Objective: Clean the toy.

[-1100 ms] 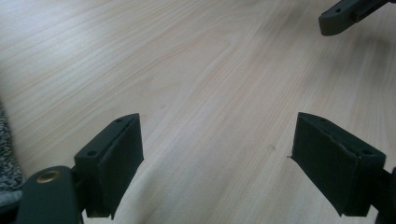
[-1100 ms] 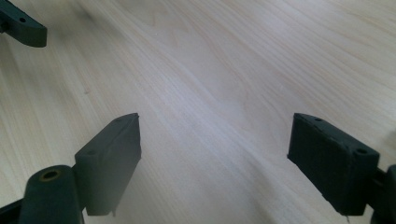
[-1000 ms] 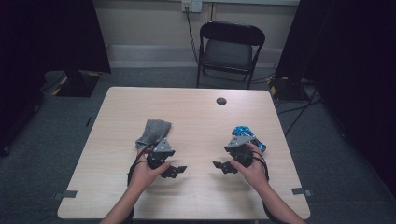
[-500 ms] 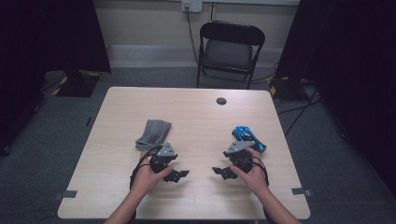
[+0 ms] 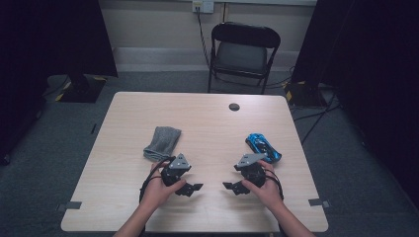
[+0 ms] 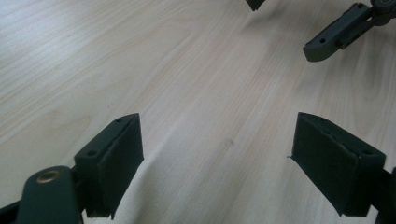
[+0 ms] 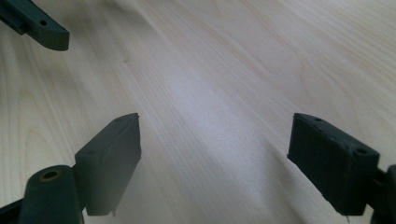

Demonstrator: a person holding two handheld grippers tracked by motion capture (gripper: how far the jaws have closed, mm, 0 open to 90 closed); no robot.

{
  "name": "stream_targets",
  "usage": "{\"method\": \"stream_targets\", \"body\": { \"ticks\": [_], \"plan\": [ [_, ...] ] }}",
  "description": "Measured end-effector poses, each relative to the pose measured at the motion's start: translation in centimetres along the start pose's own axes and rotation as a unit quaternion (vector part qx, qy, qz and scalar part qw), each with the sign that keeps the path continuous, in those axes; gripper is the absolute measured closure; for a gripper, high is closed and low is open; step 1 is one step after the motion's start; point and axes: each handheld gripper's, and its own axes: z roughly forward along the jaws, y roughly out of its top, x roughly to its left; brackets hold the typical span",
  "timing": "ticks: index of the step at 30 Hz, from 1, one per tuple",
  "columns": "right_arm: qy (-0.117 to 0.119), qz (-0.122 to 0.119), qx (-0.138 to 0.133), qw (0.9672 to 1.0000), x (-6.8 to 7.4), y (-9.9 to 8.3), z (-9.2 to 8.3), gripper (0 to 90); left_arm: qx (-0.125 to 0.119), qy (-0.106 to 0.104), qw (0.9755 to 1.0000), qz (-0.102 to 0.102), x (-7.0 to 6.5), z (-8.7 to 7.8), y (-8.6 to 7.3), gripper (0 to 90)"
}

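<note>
In the high view, both hands had drawn back toward the table's (image 5: 207,123) near edge, leaving the grey sock (image 5: 162,142) behind the left tongs (image 5: 193,188) and the blue toy car (image 5: 263,147) behind the right tongs (image 5: 229,187); the person likely had yet to pick either.

In the left gripper view, the left tongs (image 6: 217,158) gaped wide over bare wood.

In the right gripper view, the right tongs (image 7: 215,158) stood equally wide, empty.

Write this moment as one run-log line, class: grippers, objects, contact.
left gripper: open, empty | right gripper: open, empty | grey cloth: beyond left hand, untouched | blue toy car: beyond right hand, untouched | table
</note>
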Motion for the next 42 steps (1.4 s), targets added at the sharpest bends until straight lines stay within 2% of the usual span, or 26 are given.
{"method": "stream_targets", "body": {
  "ticks": [5,7,34,42],
  "plan": [
    [0.004,0.002,-0.001,1.0,0.2,-0.2,0.0,16.3,0.004,-0.005,1.0,0.005,-0.3,0.3,0.0,16.1],
    [0.001,0.003,0.0,1.0,0.2,-0.4,-0.1,16.2,0.001,-0.01,0.9999,-0.001,-0.4,0.5,0.0,16.1],
    [0.01,-0.005,0.008,0.9999,1.2,-1.8,-0.1,16.3,0.028,-0.033,0.9985,0.033,-2.7,2.1,-0.3,16.1],
    [0.01,-0.018,0.006,0.9998,1.6,-2.0,0.1,15.5,0.035,-0.037,0.998,0.037,-3.1,2.4,-0.5,16.1]
  ]
}}
